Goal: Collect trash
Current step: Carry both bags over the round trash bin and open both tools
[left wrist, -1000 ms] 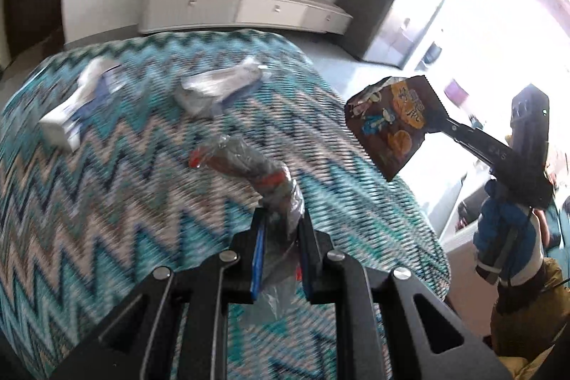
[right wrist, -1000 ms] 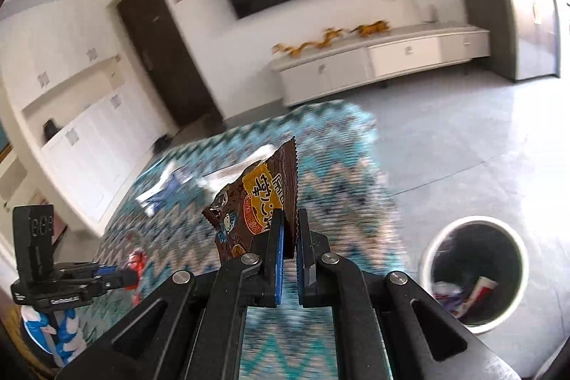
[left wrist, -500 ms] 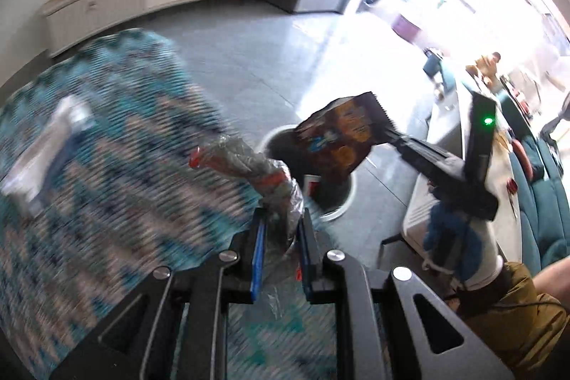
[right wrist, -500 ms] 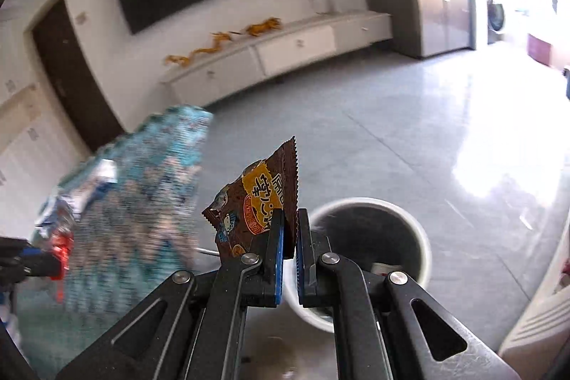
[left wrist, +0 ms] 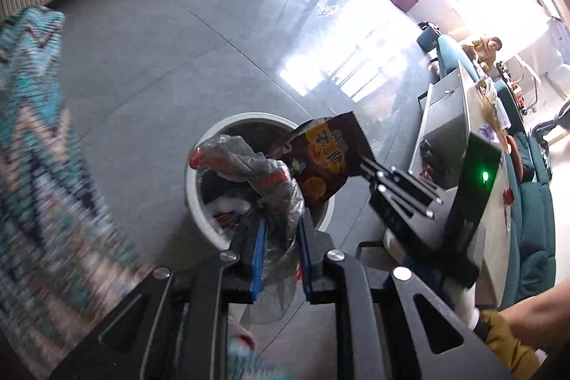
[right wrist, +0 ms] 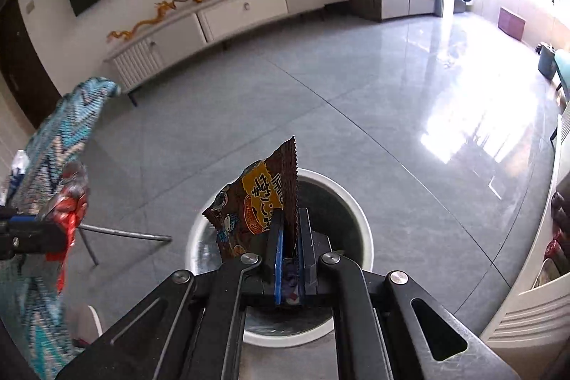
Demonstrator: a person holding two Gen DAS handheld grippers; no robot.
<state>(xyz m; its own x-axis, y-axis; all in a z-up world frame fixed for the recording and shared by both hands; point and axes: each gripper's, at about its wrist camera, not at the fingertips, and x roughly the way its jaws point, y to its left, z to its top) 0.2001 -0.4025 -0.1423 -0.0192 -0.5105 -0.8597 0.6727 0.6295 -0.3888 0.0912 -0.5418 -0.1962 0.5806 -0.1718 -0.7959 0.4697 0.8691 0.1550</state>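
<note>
My left gripper (left wrist: 279, 227) is shut on a crumpled clear plastic wrapper with red print (left wrist: 249, 166), held over the white round trash bin (left wrist: 199, 202). My right gripper (right wrist: 289, 223) is shut on a brown snack packet (right wrist: 256, 202), held right above the same bin (right wrist: 356, 212), whose dark inside holds some trash. In the left wrist view the right gripper (left wrist: 363, 166) comes in from the right with the snack packet (left wrist: 324, 162) over the bin's far rim. In the right wrist view the left gripper (right wrist: 53, 230) shows at the left edge with the wrapper (right wrist: 71, 198).
The table with the teal zigzag cloth (left wrist: 32, 138) stands left of the bin, its metal leg (right wrist: 121, 232) close by. Grey tiled floor (right wrist: 320, 88) spreads beyond. A white low cabinet (right wrist: 228, 16) lines the far wall. A white unit (right wrist: 534, 308) stands at the right.
Both grippers swung off the table, right and down, to above the bin, each keeping its piece of trash. The table has slid to the left edge of both views.
</note>
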